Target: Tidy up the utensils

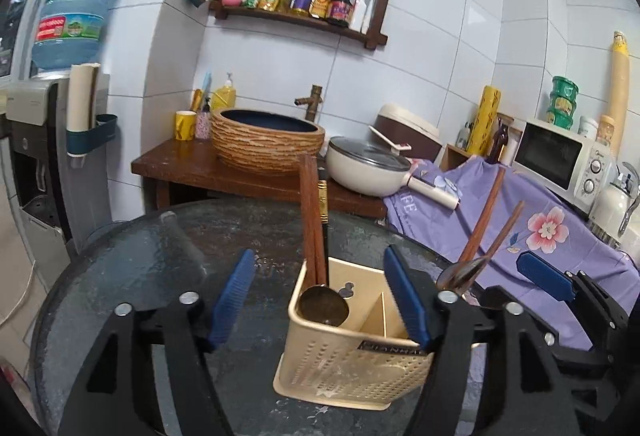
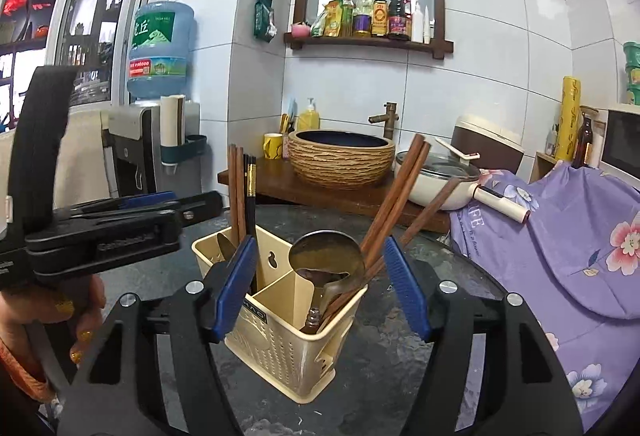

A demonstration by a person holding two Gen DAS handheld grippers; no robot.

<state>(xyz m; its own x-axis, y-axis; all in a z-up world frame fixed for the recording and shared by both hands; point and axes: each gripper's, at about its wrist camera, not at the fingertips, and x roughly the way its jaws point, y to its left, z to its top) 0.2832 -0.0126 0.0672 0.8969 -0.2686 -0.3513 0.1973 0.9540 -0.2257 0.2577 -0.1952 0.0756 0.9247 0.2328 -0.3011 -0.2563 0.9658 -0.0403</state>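
Nearest the lens we list the left tongs (image 1: 322,300), lower centre of the left wrist view, blue pads standing apart and gripping nothing. Between and behind them we record a cream perforated utensil caddy (image 1: 352,368) with inner dividers, standing on the dark round counter (image 1: 132,256). Its left compartment holds upright brown chopsticks (image 1: 312,220), a black chopstick with a gold band (image 1: 322,203) and a metal spoon (image 1: 323,306).

In the right wrist view we enter the right tongs (image 2: 320,288), lower centre, likewise spread wide with nothing held; the caddy sits between their pads, whether touched we cannot tell. Its right compartment carries leaning brown chopsticks (image 2: 394,195) and a metal ladle (image 2: 326,256). At the left edge of that frame a hand (image 2: 48,320) holds the other tool.

Background, upper half: woven-pattern basin (image 2: 340,159), white lidded pan (image 2: 440,179), purple floral cloth (image 2: 568,236).
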